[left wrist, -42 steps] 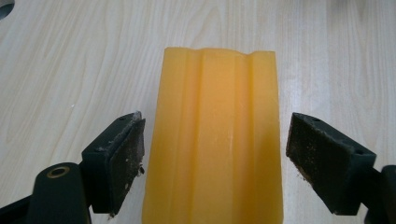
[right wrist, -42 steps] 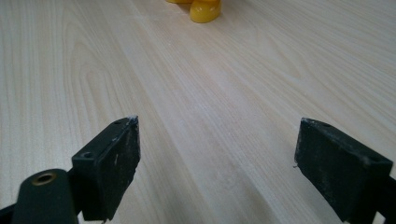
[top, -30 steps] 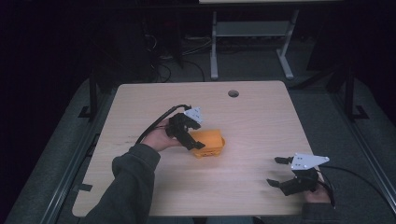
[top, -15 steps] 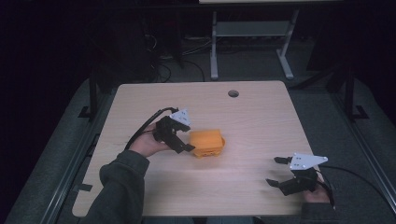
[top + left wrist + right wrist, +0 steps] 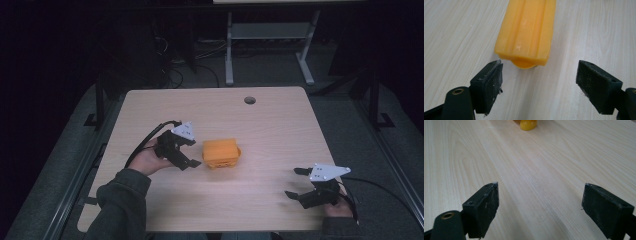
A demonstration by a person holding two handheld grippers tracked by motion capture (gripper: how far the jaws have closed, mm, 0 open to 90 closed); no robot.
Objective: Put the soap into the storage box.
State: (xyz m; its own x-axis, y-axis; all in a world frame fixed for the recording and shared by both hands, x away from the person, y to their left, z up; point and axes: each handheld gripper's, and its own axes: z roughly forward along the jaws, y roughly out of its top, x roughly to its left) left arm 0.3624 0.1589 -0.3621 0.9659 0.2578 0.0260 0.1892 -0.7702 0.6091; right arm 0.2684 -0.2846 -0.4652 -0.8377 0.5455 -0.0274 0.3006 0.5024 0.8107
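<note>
Your left gripper (image 5: pixel 191 153) has backed off the orange block (image 5: pixel 221 153), jaws spread and empty, just left of it. That block sits mid-table (image 5: pixel 280 125). Your right gripper (image 5: pixel 295 183) waits open, well apart. Looks like a release; next, pull clear.

Left gripper (image 5: pixel 192 152) off orange block (image 5: pixel 220 152)

1. The orange block (image 5: pixel 221 153) sits left of the table's (image 5: pixel 280 130) middle, the one obstacle on the top.
2. The left gripper (image 5: pixel 189 152), jaws wide apart, is just left of the block, not touching it.
3. The right gripper (image 5: pixel 299 183), jaws spread, sits at the near right corner, with bare wood between it and the block.
4. The far half is bare wood, with a small hole (image 5: pixel 249 100) near the far edge.
</note>
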